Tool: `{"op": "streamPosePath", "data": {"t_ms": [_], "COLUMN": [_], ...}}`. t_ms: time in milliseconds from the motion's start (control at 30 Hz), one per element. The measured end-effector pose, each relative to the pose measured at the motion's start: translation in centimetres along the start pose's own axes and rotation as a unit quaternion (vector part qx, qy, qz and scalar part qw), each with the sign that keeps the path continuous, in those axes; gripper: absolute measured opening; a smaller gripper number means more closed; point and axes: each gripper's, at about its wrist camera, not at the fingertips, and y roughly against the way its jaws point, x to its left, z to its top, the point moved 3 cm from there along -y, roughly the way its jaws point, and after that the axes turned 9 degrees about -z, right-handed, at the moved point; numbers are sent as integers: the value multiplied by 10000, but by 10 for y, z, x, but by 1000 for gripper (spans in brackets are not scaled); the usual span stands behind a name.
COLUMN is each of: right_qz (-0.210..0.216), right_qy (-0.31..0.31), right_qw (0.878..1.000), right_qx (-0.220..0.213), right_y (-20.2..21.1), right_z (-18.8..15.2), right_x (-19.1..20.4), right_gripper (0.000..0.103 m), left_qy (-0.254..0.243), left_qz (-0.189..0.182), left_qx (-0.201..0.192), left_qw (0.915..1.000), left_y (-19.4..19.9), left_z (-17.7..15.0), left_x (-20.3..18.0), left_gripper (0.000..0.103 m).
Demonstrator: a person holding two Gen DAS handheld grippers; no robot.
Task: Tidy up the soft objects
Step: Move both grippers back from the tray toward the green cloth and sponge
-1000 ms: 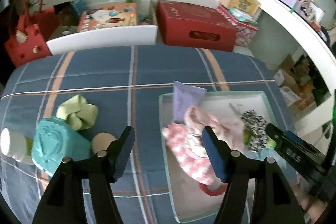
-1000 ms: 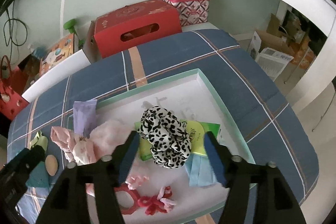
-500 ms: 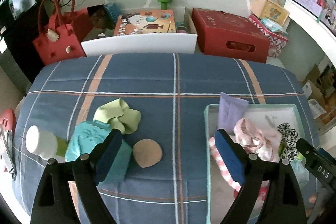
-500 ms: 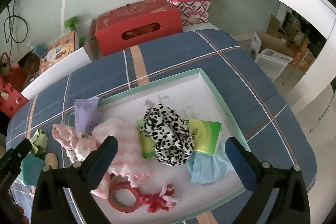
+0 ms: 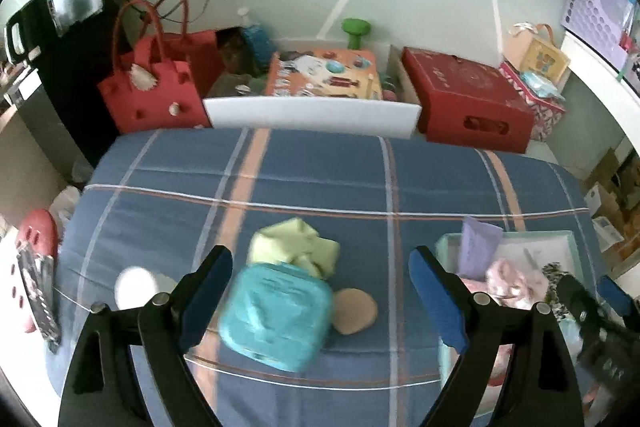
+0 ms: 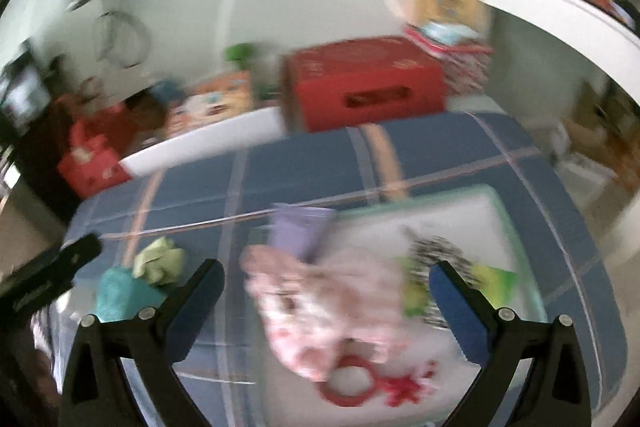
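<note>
Left gripper [image 5: 322, 289] fingers wide apart, empty, lately opened; right gripper [image 6: 326, 291] likewise. Green cloth [image 5: 294, 247] lower centre on bed, beside teal box [image 5: 276, 319]. Likely light, limp; pinch raised fold. Tray [image 5: 532, 235] lower right.

One teal box [image 5: 276, 319], one green cloth [image 5: 296, 247], one tray [image 5: 448, 241], two tools [image 5: 320, 295] [image 6: 326, 303]

Both wrist cameras look steeply down over the plaid table [image 5: 304, 163]; both catch the tray [image 6: 516, 227], right view blurred.
</note>
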Motion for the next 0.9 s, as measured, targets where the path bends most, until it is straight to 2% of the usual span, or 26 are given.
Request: {"op": "streamPosePath", "data": {"t_ms": [100, 200, 333, 500, 667, 900], "right_qz": [275, 402, 451, 361, 355, 292], "right_qy": [436, 731, 1109, 1484, 1751, 2013], "right_qw": [9987, 9964, 9926, 9869, 9817, 9760], "right_qx": [16, 133, 218, 514, 663, 783], "right_y": [-1, -7, -18, -42, -56, -67], "right_z": [-2, -8, -15, -28, -38, -44], "right_x": [38, 69, 101, 121, 134, 148], "right_gripper": [103, 103, 103, 103, 103, 100], "left_qy": [-26, 255, 876, 1233, 1098, 1017], "left_qz": [193, 282, 148, 105, 325, 305], "left_qx": [152, 269, 298, 359, 538, 724], "left_qw": [9997, 9989, 9956, 9917, 9920, 9917], "left_y": [1, 1, 0, -11, -28, -52], "left_z": [4, 4, -3, -16, -20, -13], "left_x": [25, 55, 85, 95, 97, 98], "left_gripper": [90, 90, 90, 90, 90, 90]}}
